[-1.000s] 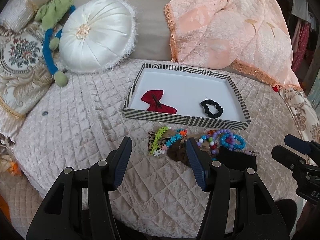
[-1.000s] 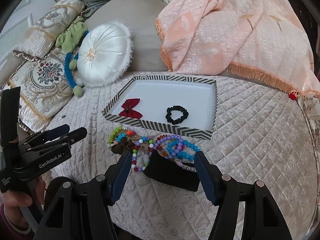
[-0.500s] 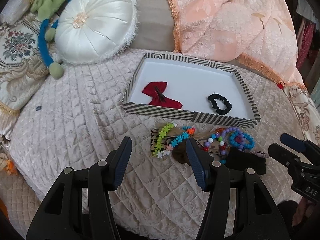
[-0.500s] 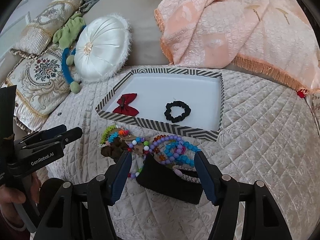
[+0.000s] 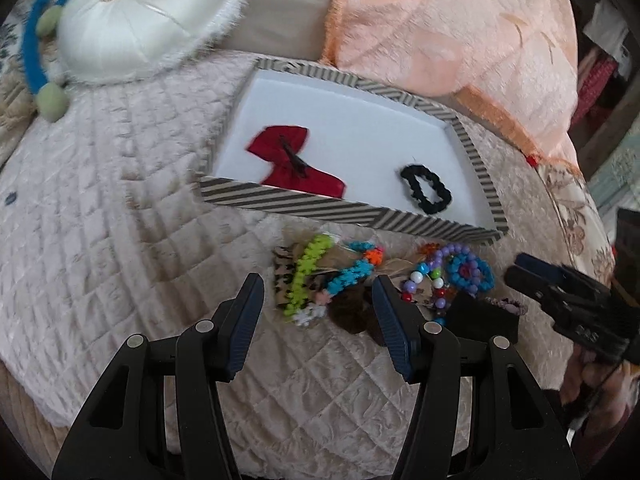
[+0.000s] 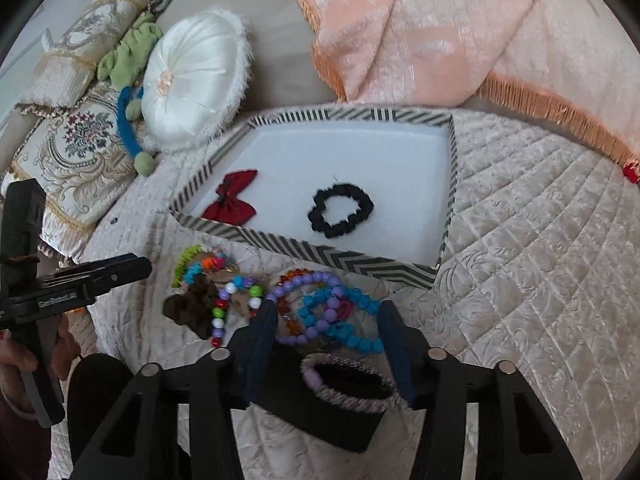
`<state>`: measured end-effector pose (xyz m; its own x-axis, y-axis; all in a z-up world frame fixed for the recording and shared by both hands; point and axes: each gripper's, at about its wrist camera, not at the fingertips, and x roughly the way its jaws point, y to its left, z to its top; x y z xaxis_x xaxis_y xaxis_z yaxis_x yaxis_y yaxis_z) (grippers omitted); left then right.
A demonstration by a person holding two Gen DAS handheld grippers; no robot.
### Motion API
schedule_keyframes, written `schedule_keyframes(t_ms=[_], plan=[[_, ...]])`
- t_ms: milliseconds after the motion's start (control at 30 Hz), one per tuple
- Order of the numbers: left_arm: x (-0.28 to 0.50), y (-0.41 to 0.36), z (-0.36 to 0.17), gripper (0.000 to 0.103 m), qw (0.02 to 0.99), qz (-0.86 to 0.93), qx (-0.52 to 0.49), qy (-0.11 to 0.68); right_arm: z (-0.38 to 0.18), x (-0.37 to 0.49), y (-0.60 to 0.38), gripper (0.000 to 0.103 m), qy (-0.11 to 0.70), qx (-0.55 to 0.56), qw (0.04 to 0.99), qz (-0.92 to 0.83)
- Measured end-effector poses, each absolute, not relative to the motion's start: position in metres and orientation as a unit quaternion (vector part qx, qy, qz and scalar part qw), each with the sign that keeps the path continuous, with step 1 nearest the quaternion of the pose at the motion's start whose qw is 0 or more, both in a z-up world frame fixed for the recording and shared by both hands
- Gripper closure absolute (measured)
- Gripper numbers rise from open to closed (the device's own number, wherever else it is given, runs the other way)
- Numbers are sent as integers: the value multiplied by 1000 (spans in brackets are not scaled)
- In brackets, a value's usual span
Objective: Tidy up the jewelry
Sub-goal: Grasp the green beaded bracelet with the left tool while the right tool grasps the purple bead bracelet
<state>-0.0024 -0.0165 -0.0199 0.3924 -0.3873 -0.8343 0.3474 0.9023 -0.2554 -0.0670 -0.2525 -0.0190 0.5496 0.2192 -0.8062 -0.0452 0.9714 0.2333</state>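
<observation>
Right wrist: my right gripper (image 6: 328, 332) narrowing, fingers spread over blue bead bracelet (image 6: 340, 320), seemingly untouched; left gripper (image 5: 318, 300) spread, empty.

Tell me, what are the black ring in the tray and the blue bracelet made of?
Black ring: looks like soft gathered fabric, matte and ruffled, probably a scrunchie. Blue bracelet: round glossy beads, likely plastic, though glass can't be ruled out. Tray: striped rim, maybe cardboard.

No text can be read: white lettering on the left gripper (image 6: 120, 270), at the frame's left edge, is too blurred.
</observation>
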Motion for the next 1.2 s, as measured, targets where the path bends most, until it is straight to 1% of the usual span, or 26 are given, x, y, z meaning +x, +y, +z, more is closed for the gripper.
schedule_keyframes(t_ms=[167, 267, 333, 367, 400, 467, 533, 567, 600, 700, 833, 933, 1000, 1033, 1067, 1100, 1133, 1167, 1200], plan=[[4, -32, -33, 47, 826, -233, 9, 513, -36, -48, -255, 54, 486, 103, 863, 96], [11, -35, -41, 47, 820, -234, 8, 522, -44, -37, -250, 54, 494, 95, 858, 103], [15, -37, -44, 47, 817, -240, 1, 525, -50, -31, -245, 64, 498, 84, 856, 105], [17, -39, -46, 48, 814, -242, 0, 528, -53, -28, -242, 75, 502, 82, 854, 110], [19, -41, -47, 51, 813, -243, 0, 528, -56, -27, -241, 82, 505, 82, 852, 111], [21, -45, -50, 72, 810, -248, 5, 532, -58, -27, -240, 91, 507, 79, 851, 111], [22, -45, -51, 74, 809, -247, 2, 533, -53, -31, -241, 94, 498, 84, 856, 112], [23, -43, -50, 86, 810, -247, -5, 532, -48, -34, -243, 96, 490, 90, 860, 113], [24, -41, -49, 92, 811, -246, -9, 531, -43, -37, -245, 96, 483, 98, 862, 116], [22, -34, -37, 94, 817, -247, -20, 521, -23, -47, -250, 97, 459, 114, 872, 124], [17, -28, -22, 96, 823, -251, -23, 509, 0, -56, -248, 97, 438, 105, 883, 131], [17, -24, -15, 96, 828, -246, -25, 503, 6, -58, -244, 97, 434, 102, 885, 135], [19, -21, -15, 96, 832, -232, -27, 504, 3, -56, -242, 97, 445, 96, 880, 136], [22, -20, -17, 92, 829, -228, -31, 510, 0, -53, -241, 97, 452, 92, 878, 130], [24, -20, -20, 80, 824, -228, -36, 517, -7, -50, -242, 93, 462, 87, 874, 122], [26, -19, -23, 71, 821, -227, -42, 523, -11, -48, -243, 78, 470, 84, 871, 117], [27, -19, -25, 59, 820, -225, -47, 524, -18, -45, -246, 70, 480, 84, 867, 109], [28, -20, -28, 58, 821, -224, -52, 523, -21, -44, -248, 63, 482, 88, 865, 107], [29, -21, -31, 58, 820, -225, -52, 525, -26, -44, -251, 63, 484, 95, 863, 109]])
